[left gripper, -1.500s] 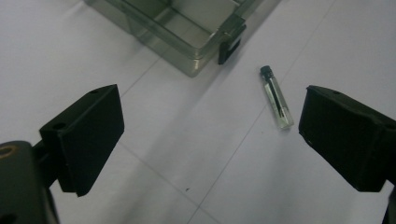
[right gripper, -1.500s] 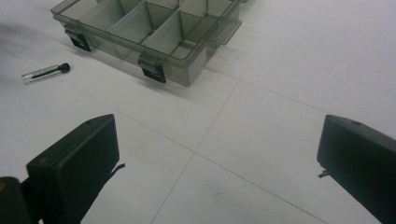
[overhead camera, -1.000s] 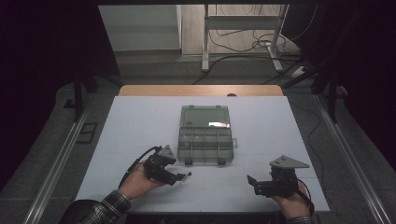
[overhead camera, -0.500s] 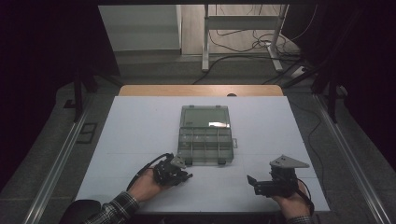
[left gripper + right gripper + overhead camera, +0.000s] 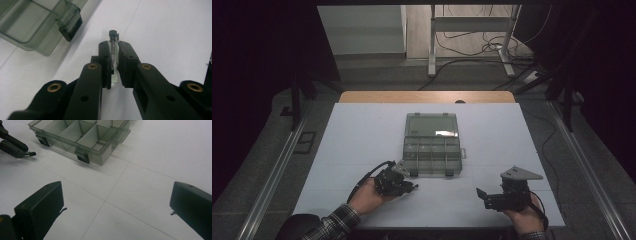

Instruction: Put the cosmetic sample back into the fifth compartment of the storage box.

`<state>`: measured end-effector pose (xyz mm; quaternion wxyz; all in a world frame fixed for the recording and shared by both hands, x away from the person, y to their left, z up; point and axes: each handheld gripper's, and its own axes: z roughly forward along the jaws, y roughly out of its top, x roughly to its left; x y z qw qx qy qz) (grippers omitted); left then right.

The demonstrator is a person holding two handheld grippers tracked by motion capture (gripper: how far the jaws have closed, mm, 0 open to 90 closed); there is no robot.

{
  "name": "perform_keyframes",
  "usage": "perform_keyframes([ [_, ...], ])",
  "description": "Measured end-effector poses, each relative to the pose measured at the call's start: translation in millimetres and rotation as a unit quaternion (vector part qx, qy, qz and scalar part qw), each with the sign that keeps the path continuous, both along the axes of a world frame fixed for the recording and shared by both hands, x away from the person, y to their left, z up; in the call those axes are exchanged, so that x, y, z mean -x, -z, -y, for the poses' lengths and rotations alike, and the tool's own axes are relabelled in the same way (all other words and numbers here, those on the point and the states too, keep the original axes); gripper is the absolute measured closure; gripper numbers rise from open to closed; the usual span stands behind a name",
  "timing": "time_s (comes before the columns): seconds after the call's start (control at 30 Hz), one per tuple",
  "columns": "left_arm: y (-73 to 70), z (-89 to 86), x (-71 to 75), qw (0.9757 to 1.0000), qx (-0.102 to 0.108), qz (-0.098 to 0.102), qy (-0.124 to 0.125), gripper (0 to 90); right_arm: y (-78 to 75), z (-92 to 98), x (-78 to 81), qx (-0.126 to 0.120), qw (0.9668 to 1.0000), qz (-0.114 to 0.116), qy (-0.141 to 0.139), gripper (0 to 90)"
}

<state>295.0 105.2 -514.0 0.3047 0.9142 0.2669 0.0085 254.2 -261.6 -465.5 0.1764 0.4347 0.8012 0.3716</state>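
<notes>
A small clear glass vial with a black cap (image 5: 113, 47) is pinched between the jaws of my left gripper (image 5: 114, 50), cap pointing away from the camera. That gripper (image 5: 412, 187) sits just in front of the left front corner of a clear smoky plastic organizer box (image 5: 432, 148), whose lid stands open and whose compartments (image 5: 82, 132) look empty. My right gripper (image 5: 481, 196) rests near the table's front right with its jaws wide apart and nothing between them. The left gripper's tip with the vial's cap (image 5: 32, 153) also appears in the right gripper view.
The white table top (image 5: 362, 135) has thin seam lines. Two black latches (image 5: 82, 157) hang on the box's front wall. Beyond the table are a wooden edge (image 5: 427, 96), a metal frame and cables on the floor.
My left gripper has moved rightward and slightly forward, toward the box's front left corner. The right gripper has stayed in place.
</notes>
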Motion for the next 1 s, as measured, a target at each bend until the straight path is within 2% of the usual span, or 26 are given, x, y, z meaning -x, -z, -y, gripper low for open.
perform_keyframes([
  [0.23, -6.9, -5.1, -2.8, 0.9998, 0.017, 0.005, -0.01, 81.2, 0.2, -0.2, -0.5, 0.0, 1.0, -0.003, -0.001, 0.0],
  [0.67, -21.9, -15.9, -10.1, 0.9986, 0.036, 0.023, -0.032, 81.2, 0.4, -0.7, -0.9, 0.002, 1.0, -0.005, -0.002, 0.0],
  [1.0, -30.8, -22.0, -19.1, 0.9975, 0.041, 0.039, -0.042, 81.2, 0.5, -0.6, -1.1, 0.002, 1.0, -0.006, -0.001, 0.0],
])
